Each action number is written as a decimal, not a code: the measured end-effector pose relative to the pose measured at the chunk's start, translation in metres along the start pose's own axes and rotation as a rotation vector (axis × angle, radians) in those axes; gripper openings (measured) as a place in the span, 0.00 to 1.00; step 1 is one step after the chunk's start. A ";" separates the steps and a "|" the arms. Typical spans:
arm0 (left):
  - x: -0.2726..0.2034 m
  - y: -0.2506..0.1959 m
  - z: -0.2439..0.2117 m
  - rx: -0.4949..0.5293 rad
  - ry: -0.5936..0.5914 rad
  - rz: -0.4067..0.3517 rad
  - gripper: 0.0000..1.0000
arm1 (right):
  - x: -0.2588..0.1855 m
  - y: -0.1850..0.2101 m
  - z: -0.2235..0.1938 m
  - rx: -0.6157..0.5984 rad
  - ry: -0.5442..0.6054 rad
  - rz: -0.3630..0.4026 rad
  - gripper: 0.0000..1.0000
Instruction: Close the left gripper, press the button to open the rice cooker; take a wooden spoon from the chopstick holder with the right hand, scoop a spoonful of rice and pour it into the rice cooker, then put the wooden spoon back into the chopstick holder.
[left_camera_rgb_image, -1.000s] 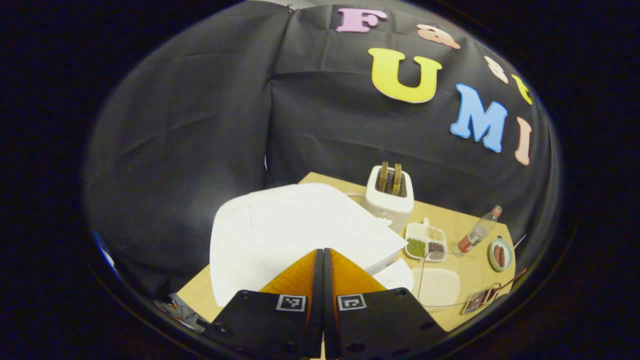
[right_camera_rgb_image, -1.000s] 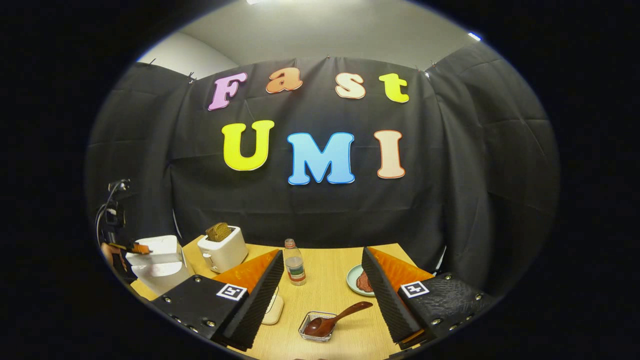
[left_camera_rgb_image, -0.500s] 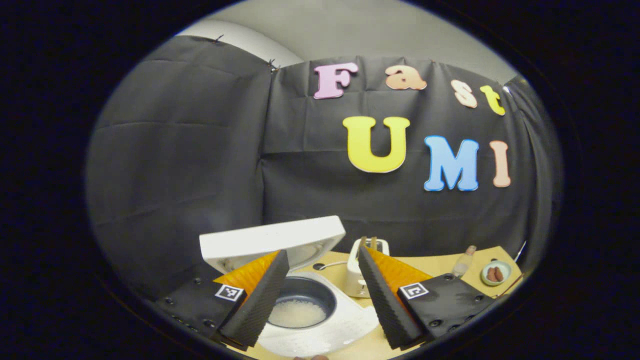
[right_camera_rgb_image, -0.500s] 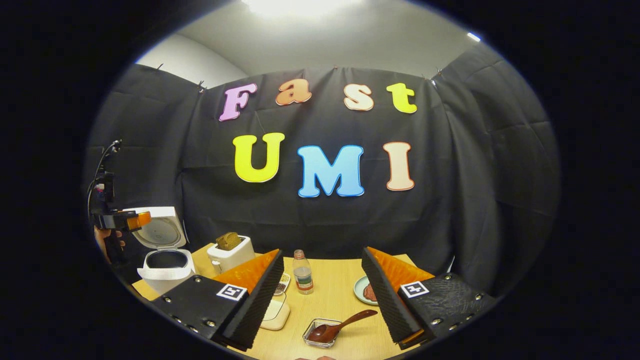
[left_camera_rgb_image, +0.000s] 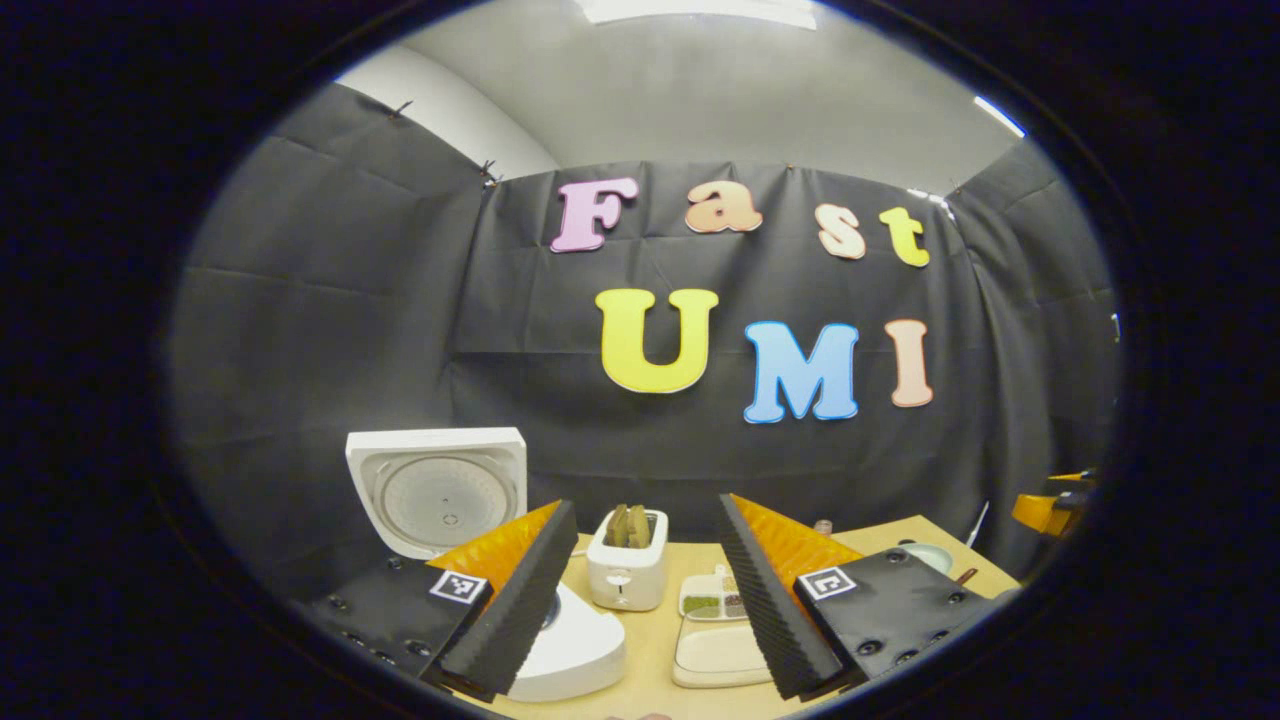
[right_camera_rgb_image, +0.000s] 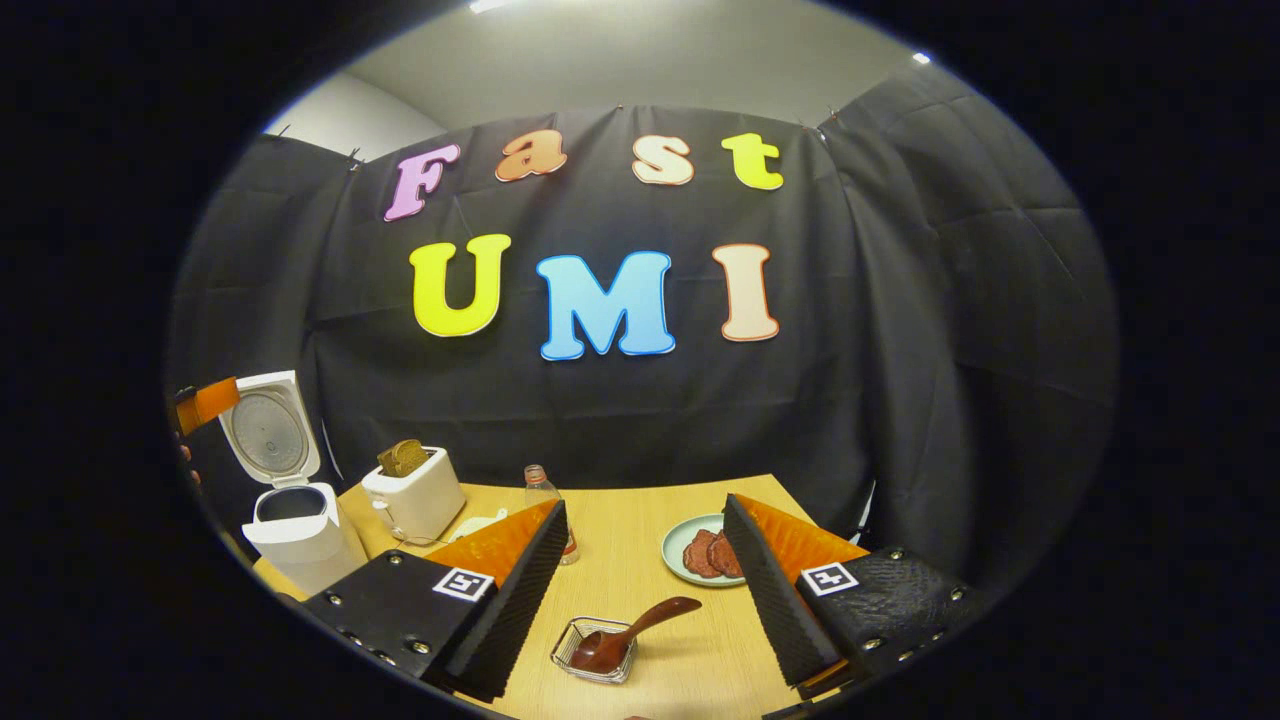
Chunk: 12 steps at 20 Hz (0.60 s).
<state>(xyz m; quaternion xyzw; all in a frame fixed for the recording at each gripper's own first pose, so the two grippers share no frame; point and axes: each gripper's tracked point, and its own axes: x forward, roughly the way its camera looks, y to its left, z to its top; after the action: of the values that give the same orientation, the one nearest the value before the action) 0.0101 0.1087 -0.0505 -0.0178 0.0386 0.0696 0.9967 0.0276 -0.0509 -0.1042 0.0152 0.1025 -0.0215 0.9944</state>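
One rice cooker (right_camera_rgb_image: 293, 520), one toaster (right_camera_rgb_image: 413, 497), one bottle (right_camera_rgb_image: 545, 494), one wooden spoon (right_camera_rgb_image: 630, 632), one plate (right_camera_rgb_image: 682, 550).

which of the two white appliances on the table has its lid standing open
The rice cooker at the table's left end; its lid stands upright. The toaster beside it has no lid, only bread in its slots.

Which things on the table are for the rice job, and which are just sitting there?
For the job:
rice cooker, lid up
wooden spoon
wire holder under the spoon

Just sitting there:
toaster
bottle
plate of meat slices
divided dish
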 end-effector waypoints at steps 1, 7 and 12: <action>-0.002 -0.007 -0.003 -0.006 0.009 -0.007 0.97 | 0.005 -0.004 -0.008 0.008 0.016 -0.008 0.96; -0.011 -0.039 -0.020 -0.006 0.067 -0.039 0.97 | 0.037 -0.025 -0.073 0.071 0.130 -0.052 0.96; -0.011 -0.057 -0.024 0.039 0.080 -0.042 0.98 | 0.068 -0.034 -0.123 0.126 0.230 -0.058 0.90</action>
<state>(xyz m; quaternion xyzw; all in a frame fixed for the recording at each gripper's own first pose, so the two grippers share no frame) 0.0056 0.0497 -0.0721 -0.0018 0.0796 0.0469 0.9957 0.0672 -0.0829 -0.2395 0.0773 0.2147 -0.0549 0.9721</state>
